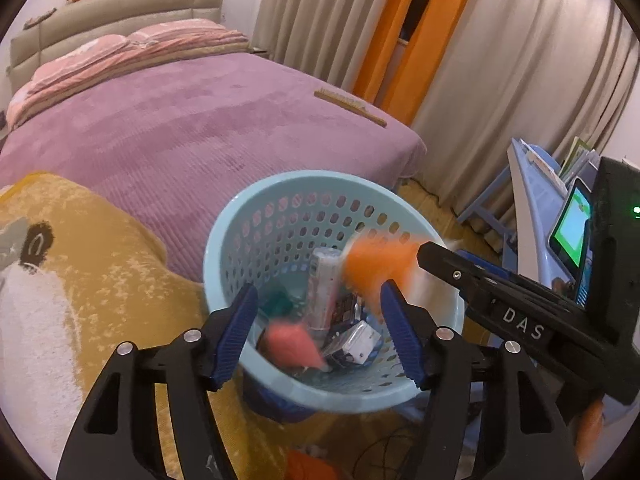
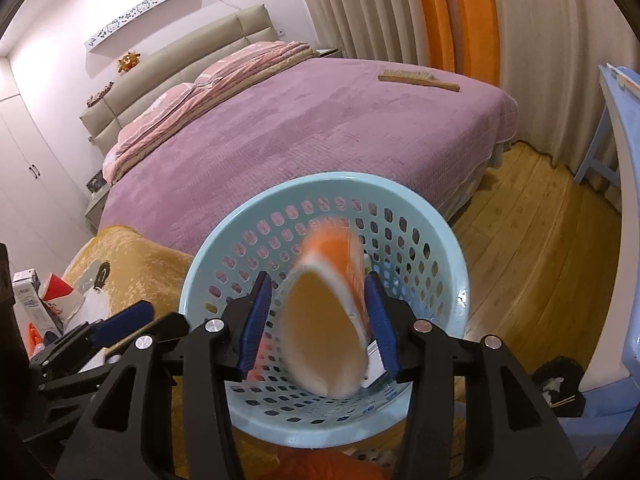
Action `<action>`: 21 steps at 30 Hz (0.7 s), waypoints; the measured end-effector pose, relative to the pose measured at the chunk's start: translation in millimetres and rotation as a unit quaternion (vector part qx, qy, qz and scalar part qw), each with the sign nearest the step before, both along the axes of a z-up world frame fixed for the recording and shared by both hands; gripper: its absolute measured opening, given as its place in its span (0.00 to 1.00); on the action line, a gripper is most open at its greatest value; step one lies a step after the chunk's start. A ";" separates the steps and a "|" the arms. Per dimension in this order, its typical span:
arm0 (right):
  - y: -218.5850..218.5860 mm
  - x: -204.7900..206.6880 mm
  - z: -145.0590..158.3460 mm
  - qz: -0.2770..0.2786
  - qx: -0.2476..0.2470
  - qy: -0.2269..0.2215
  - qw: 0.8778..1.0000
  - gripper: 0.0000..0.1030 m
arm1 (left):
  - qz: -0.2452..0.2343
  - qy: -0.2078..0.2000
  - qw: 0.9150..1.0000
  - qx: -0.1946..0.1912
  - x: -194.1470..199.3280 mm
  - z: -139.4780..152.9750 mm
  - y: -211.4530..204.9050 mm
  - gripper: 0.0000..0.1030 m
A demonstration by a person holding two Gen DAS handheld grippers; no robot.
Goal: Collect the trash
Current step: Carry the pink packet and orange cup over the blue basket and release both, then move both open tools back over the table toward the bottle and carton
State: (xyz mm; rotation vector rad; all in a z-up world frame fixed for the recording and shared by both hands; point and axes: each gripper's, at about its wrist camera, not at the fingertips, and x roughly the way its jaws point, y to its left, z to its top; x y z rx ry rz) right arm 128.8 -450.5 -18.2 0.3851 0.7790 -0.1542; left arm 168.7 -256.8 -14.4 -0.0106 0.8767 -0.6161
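A light blue perforated basket (image 1: 280, 216) (image 2: 224, 248) stands on the floor by the bed. It holds several pieces of trash: a silver can (image 1: 324, 288), a pink piece (image 1: 292, 344), a small box (image 1: 356, 340). My left gripper (image 1: 318, 332) is open and empty above the basket. My right gripper (image 2: 316, 316) is open over the basket; it also shows in the left wrist view (image 1: 436, 260). An orange and white cup-like wrapper (image 2: 324, 320) (image 1: 376, 268), blurred by motion, sits between the right fingers, over the basket's mouth.
A bed with a purple cover (image 2: 320, 128) lies behind the basket, a wooden brush (image 2: 418, 80) on its far corner. A yellow blanket (image 1: 80, 280) lies at the left. A blue stand with a phone (image 1: 572, 224) is at the right. More clutter (image 2: 44, 304) sits far left.
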 end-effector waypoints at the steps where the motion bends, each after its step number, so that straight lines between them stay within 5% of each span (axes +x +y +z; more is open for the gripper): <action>1: 0.1 -2.0 1.3 0.000 0.002 -0.003 1.000 0.50 | 0.001 -0.002 1.000 -0.001 -1.5 1.8 3.3 0.61; 11: 28.9 -19.8 30.7 0.028 0.004 -0.036 0.999 0.51 | 0.036 -0.035 0.998 -0.032 -26.8 28.3 66.0 0.61; 21: 105.6 -22.0 61.8 0.104 -0.008 -0.074 0.992 0.51 | 0.104 -0.084 0.990 -0.039 -59.2 60.2 155.7 0.61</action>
